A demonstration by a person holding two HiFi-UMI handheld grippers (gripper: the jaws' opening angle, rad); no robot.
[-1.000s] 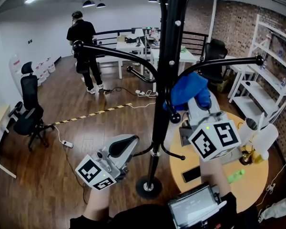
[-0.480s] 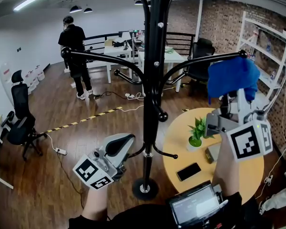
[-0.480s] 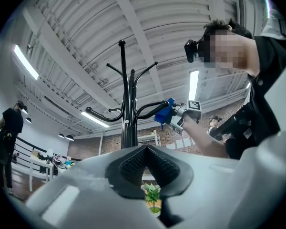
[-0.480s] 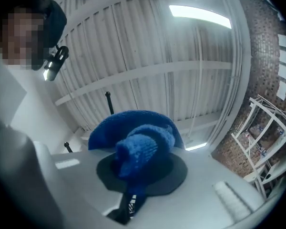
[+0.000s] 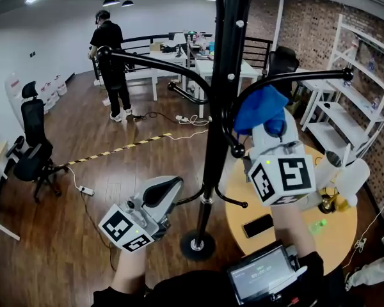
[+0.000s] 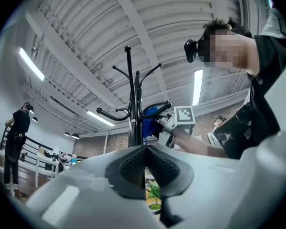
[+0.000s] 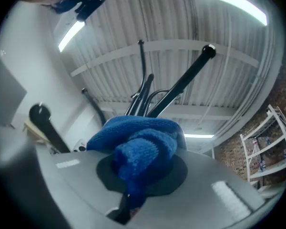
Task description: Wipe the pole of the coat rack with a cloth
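The left gripper (image 5: 173, 187) and the right gripper (image 5: 269, 128) are smooth, pale grey plastic shells with black textured pads (image 6: 133, 163) at the jaws. Each carries a white cube printed with black square markers: the left cube (image 5: 127, 230) and the right cube (image 5: 283, 179). The person wears a short-sleeved black top (image 5: 179, 294) with a small screen (image 5: 262, 277) at the chest.

The tall black metal coat rack pole (image 5: 219, 107) is smooth and glossy, catching small highlights; the blue knitted cloth (image 7: 143, 142) looks soft, nubbly and matt; the left gripper (image 6: 146, 151) has matt grey plastic shells and black dimpled rubbery pads (image 6: 132, 165); the dark wooden plank floor (image 5: 83, 235) has a faint sheen.
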